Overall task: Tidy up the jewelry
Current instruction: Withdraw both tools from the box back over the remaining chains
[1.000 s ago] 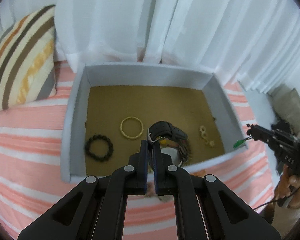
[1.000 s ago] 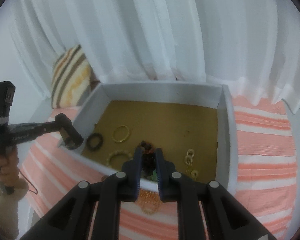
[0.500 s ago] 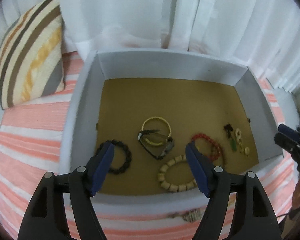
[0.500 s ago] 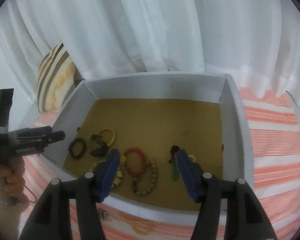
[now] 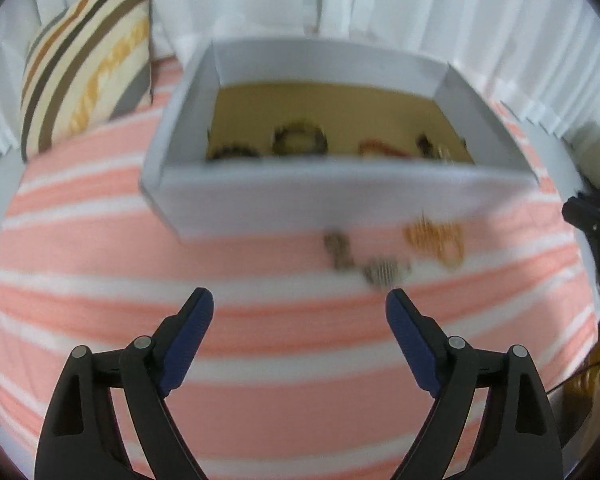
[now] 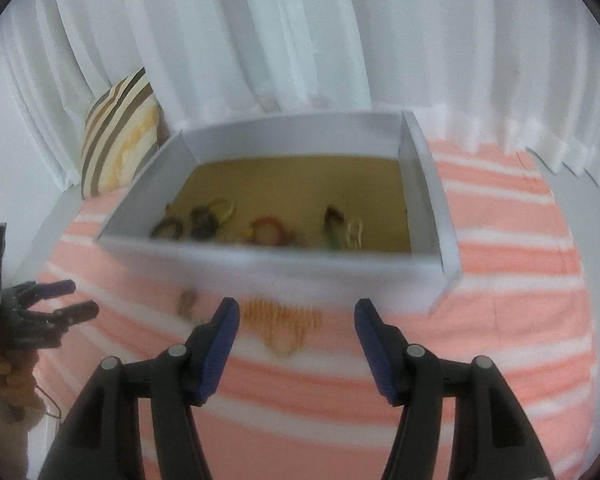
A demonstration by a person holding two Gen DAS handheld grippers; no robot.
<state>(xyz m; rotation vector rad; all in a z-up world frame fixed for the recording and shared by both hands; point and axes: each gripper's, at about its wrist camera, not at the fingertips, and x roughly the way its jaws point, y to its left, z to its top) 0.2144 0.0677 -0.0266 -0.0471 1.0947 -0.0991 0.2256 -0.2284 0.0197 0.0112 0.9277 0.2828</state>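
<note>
I see a pink-striped bedspread [image 5: 100, 264] carrying a grey box [image 6: 340, 268] whose brown floor holds several blurred bracelets [image 6: 268, 232] along its near wall. Outside it, an orange necklace [image 6: 284, 324] and a smaller greyish piece [image 5: 384, 270] lie on the cloth just beside that wall. My left tool [image 5: 300, 312] has just been opening and my right tool [image 6: 296, 316] is spread too, both empty.

Soft daylight came through the white curtains [image 6: 300, 40]; below them everything smeared with motion blur, fisheye edges bending darkly.
</note>
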